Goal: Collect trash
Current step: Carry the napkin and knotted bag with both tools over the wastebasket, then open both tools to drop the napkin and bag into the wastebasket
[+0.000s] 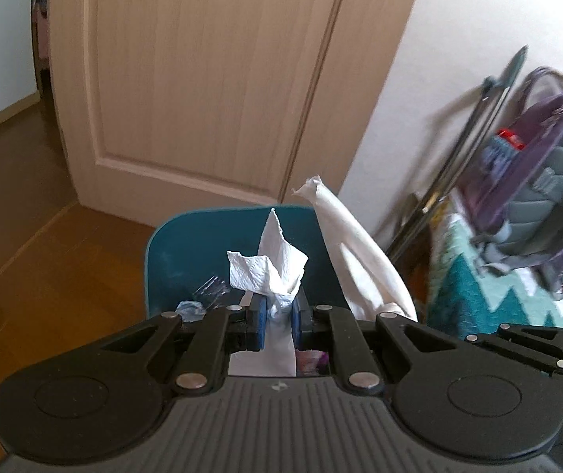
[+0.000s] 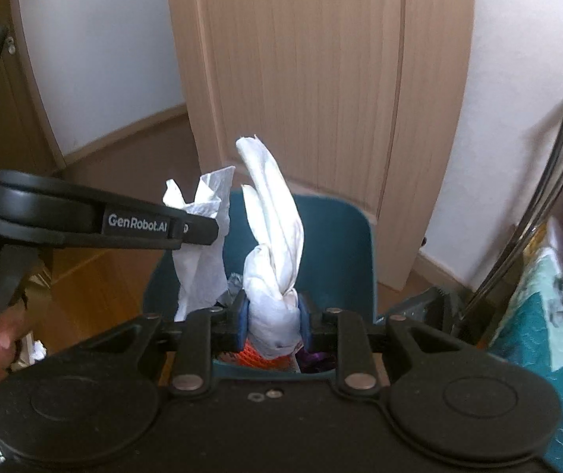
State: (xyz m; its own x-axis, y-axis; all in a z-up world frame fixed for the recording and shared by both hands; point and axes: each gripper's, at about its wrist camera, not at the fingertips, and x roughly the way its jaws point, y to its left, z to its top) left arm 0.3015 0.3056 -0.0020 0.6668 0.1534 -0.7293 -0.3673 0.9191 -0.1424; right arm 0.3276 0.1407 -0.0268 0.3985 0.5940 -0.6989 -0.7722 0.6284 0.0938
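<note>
A teal trash bin stands on the wooden floor by a door; it also shows in the right wrist view. My left gripper is shut on a crumpled white paper towel and holds it over the bin's opening. My right gripper is shut on a twisted white tissue wad, also over the bin. The wad also shows in the left wrist view. The left gripper and its towel show at the left of the right wrist view. Clear plastic and coloured trash lie inside the bin.
A light wooden door stands behind the bin. A purple and grey backpack and a teal zigzag blanket sit to the right, with metal poles leaning on the wall. Small white scraps lie on the floor at the left.
</note>
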